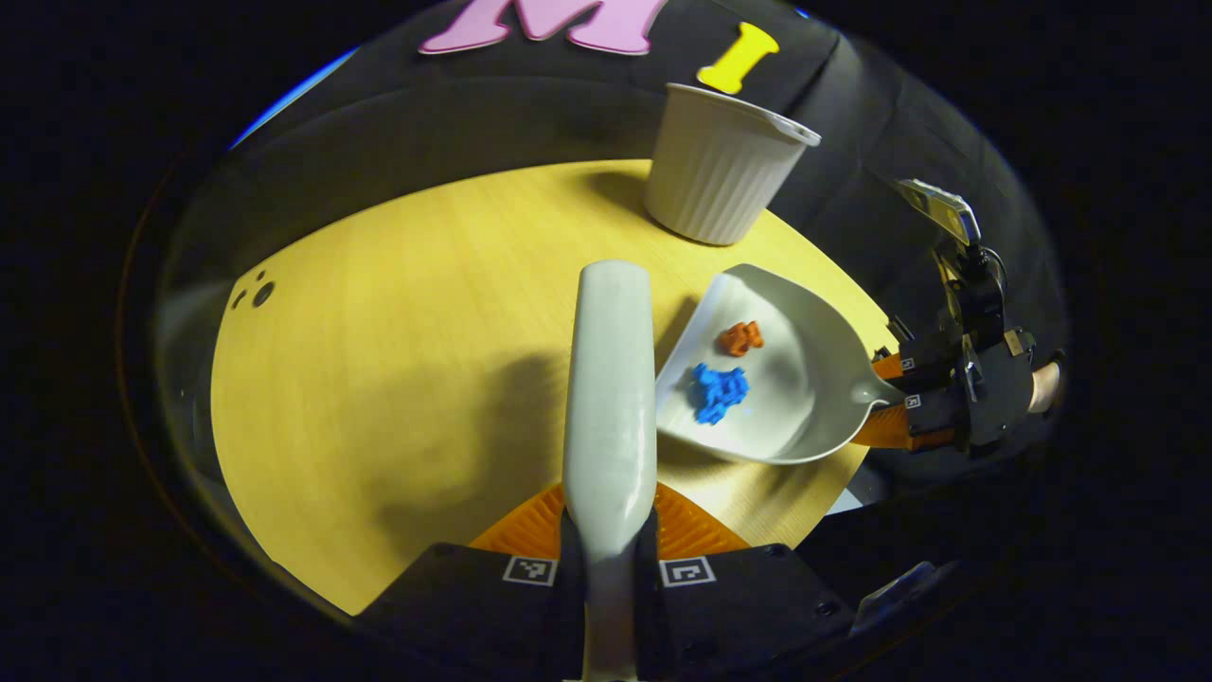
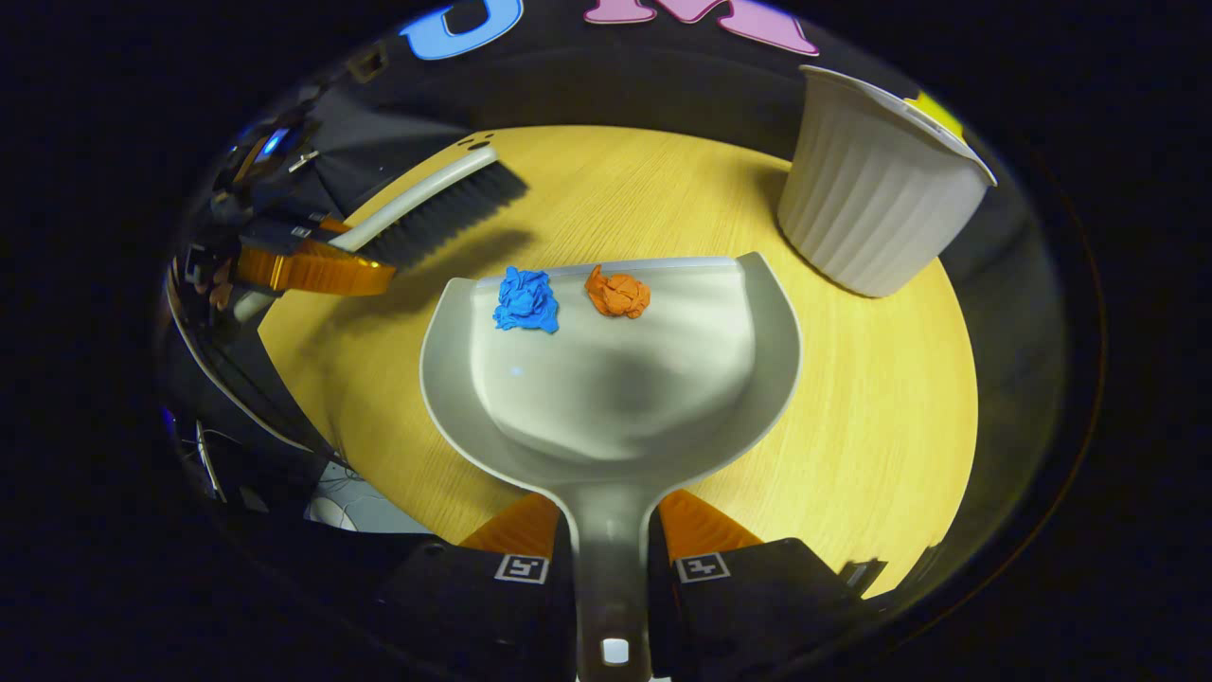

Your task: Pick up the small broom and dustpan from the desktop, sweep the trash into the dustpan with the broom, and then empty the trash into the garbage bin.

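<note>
Left gripper view, fingers: the left gripper (image 1: 609, 545) holds the broom (image 1: 611, 398) by its handle, both fingers pressed on it, the broom running straight ahead from them
Left gripper view, dustpan: the dustpan (image 1: 805, 398) lies just right of the broom, ahead of the fingers, on the surface (image 1: 398, 313); the right gripper (image 1: 885, 398) grips its handle farther right
Left gripper view, trash: a blue scrap (image 1: 718, 391) and an orange scrap (image 1: 740, 337) sit inside the pan
Left gripper view, bin: the garbage bin (image 1: 718, 166) stands beyond the pan, ahead and to the right

Right gripper view, fingers: closed on the dustpan (image 2: 606, 379) handle, one on each side, the pan spreading out ahead
Right gripper view, trash: the blue scrap (image 2: 526, 300) and orange scrap (image 2: 617, 292) rest close to the front lip, far from the fingers
Right gripper view, bin: the garbage bin (image 2: 871, 189) is ahead and right; the broom (image 2: 436, 204) is ahead and left, held in the left gripper (image 2: 312, 268)

Step in hand: sweeping looks finished, so emptying comes next, by my judgement
Doing it well: tip the pan back toward the handle before lifting, since both scraps sit near the lip and could roll off; carry level over the bin rim, then tilt forward
Count: one broom, one dustpan, one bin, two scraps
</note>
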Demonstrator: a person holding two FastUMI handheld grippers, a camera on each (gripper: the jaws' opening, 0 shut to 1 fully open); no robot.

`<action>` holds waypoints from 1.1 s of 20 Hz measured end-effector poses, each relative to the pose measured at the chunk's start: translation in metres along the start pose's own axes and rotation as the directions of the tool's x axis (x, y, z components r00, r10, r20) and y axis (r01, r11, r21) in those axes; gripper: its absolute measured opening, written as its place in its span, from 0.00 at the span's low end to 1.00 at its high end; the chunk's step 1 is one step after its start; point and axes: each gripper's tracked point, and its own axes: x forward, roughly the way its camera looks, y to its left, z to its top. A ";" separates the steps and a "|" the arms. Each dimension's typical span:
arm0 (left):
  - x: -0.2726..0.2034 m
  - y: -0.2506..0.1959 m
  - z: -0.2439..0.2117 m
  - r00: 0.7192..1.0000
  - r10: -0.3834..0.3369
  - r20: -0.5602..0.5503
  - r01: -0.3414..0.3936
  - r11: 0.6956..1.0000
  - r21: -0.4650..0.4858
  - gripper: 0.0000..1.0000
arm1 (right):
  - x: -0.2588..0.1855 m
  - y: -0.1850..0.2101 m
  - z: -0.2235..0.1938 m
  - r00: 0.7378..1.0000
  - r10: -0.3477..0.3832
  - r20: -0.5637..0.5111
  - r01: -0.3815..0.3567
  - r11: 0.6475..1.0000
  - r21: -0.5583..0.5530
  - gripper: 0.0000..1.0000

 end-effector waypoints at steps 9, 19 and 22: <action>-0.024 0.023 -0.057 0.996 0.090 0.026 -0.088 0.992 -0.089 0.25 | -0.099 -0.025 0.021 0.994 -0.088 0.060 0.087 0.996 0.008 0.34; -0.035 0.029 -0.114 0.996 0.079 0.051 -0.063 0.963 -0.261 0.24 | -0.201 -0.095 0.108 0.985 -0.121 0.124 0.096 0.976 0.195 0.34; -0.040 0.026 -0.130 0.995 0.087 0.049 -0.070 0.958 -0.278 0.25 | -0.213 -0.128 0.145 0.972 -0.175 0.154 0.143 0.969 0.201 0.34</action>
